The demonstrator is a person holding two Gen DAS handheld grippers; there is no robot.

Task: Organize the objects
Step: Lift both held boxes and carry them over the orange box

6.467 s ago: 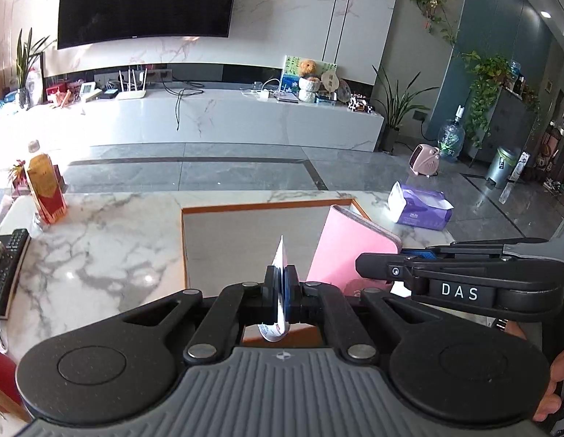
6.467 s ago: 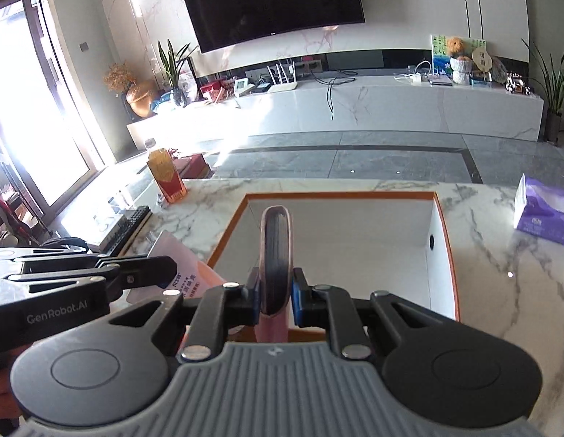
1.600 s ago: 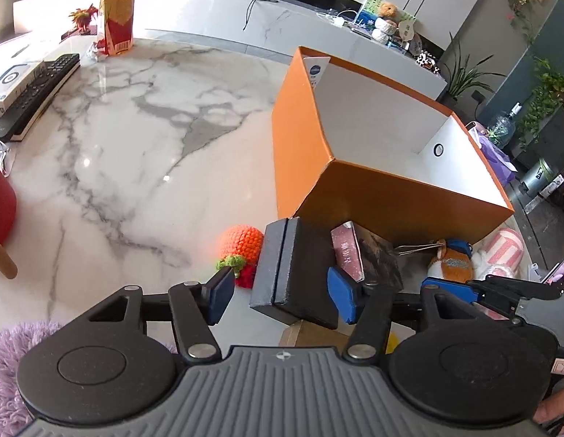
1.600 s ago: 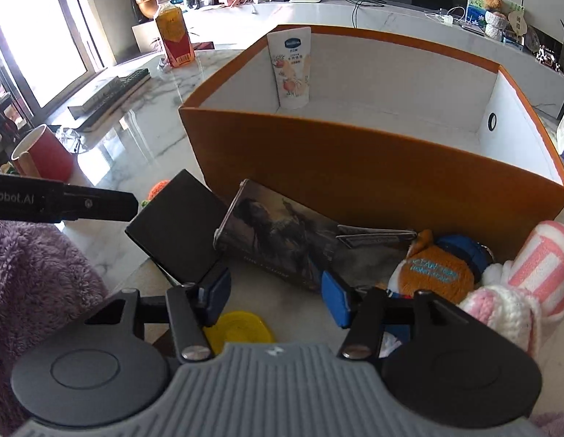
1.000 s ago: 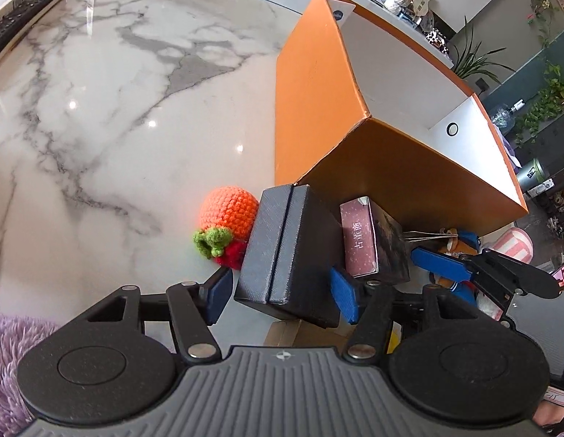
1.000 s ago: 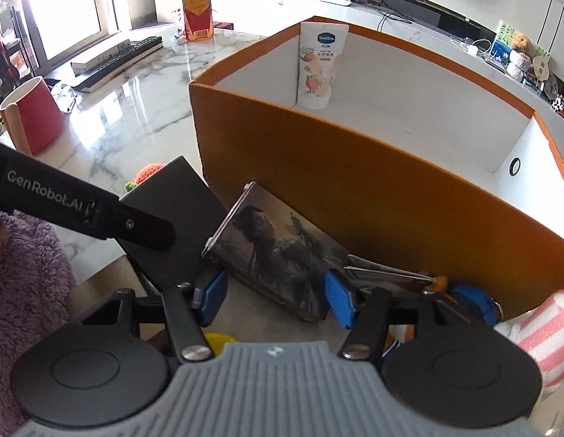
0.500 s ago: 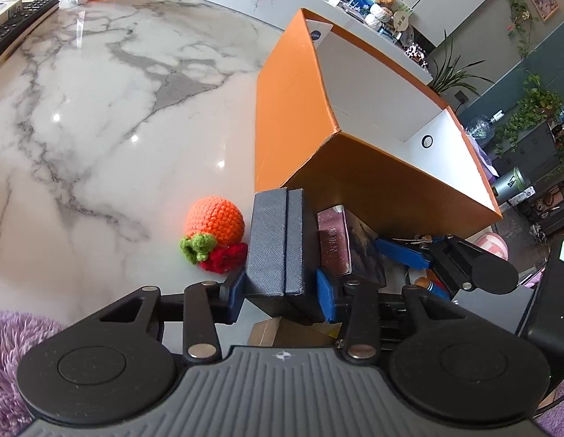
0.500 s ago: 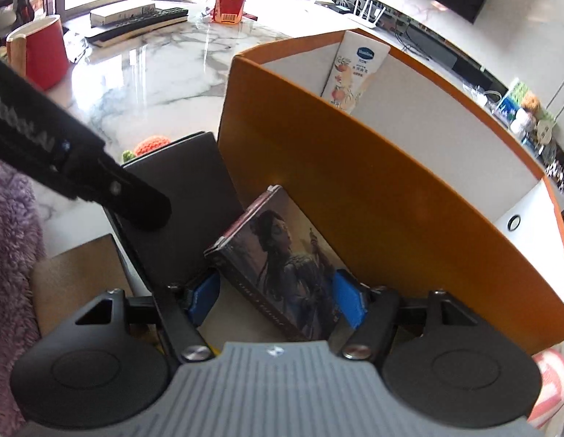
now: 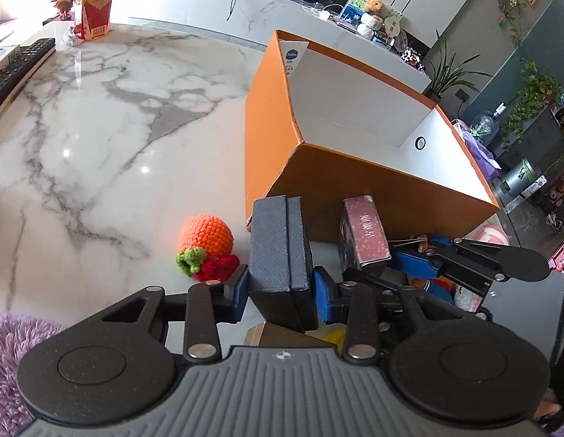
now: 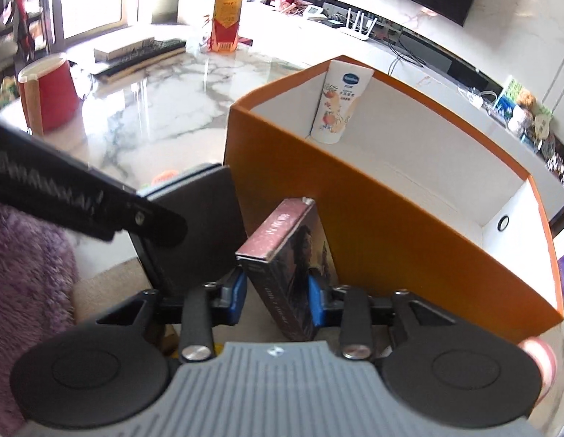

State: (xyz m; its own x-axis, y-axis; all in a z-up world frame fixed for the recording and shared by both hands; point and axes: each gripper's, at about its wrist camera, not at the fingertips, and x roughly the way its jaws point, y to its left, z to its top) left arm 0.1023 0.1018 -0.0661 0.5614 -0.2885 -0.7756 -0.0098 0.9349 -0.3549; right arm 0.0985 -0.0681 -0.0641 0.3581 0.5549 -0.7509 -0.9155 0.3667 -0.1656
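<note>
My left gripper (image 9: pixel 282 291) is shut on a black textured box (image 9: pixel 282 251) held upright just in front of the orange box (image 9: pixel 267 138). My right gripper (image 10: pixel 276 300) is shut on a picture-covered book box (image 10: pixel 289 255), also upright against the orange box's front wall (image 10: pixel 373 225). The black box also shows in the right wrist view (image 10: pixel 198 218), and the book box in the left wrist view (image 9: pixel 362 233). A white cream tube (image 10: pixel 336 102) leans in the orange box's far corner.
A crocheted orange and red toy (image 9: pixel 205 244) lies on the marble table (image 9: pixel 100 127) left of the black box. A juice carton (image 9: pixel 96 3), remote (image 9: pixel 16 69) and red mug (image 10: pixel 45 91) stand farther left. Purple fluffy fabric (image 10: pixel 27 273) lies at near left. Small toys (image 9: pixel 435 284) lie at right.
Both grippers have closed from open onto their objects: the left on the black box, the right on the book box. Both objects now stand more upright and slightly raised.
</note>
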